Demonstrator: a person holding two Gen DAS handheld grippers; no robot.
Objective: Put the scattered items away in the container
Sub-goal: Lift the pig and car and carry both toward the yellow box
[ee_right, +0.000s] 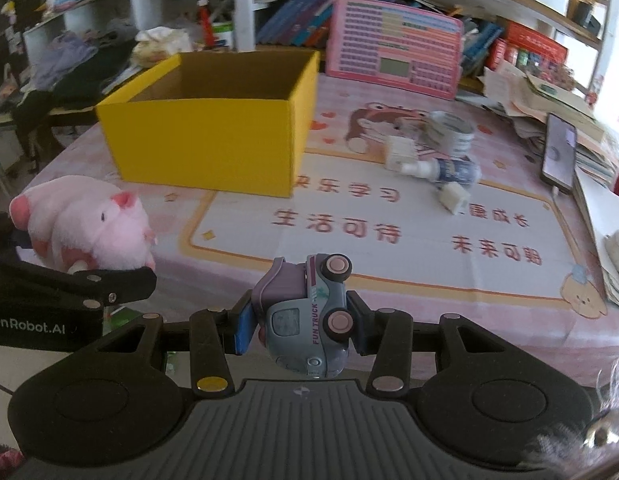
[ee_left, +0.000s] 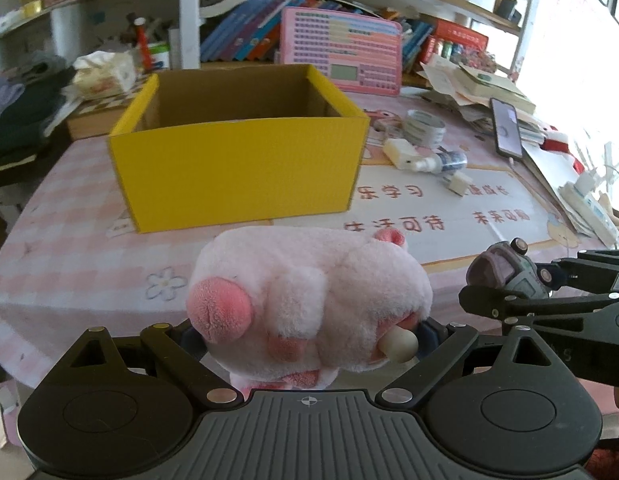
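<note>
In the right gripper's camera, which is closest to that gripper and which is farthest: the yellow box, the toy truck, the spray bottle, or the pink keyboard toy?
1. Toy truck, clamped in the right gripper.
2. Spray bottle, lying ahead, to the right.
3. Yellow box, ahead, to the left; close to the bottle's rank.
4. Pink keyboard toy, leaning at the back.

You have: one yellow cardboard box (ee_left: 237, 172), one pink plush pig (ee_left: 305, 300), one grey-lilac toy truck (ee_right: 309, 316), two white blocks (ee_right: 401, 151), one spray bottle (ee_right: 445, 169), one tape roll (ee_right: 451, 130).

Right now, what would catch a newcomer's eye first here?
The yellow box stands open-topped mid-table. In front of it, the left hand-held gripper clamps a pink plush pig, and the right hand-held gripper clamps a toy truck. A spray bottle lies right of the box.
</note>
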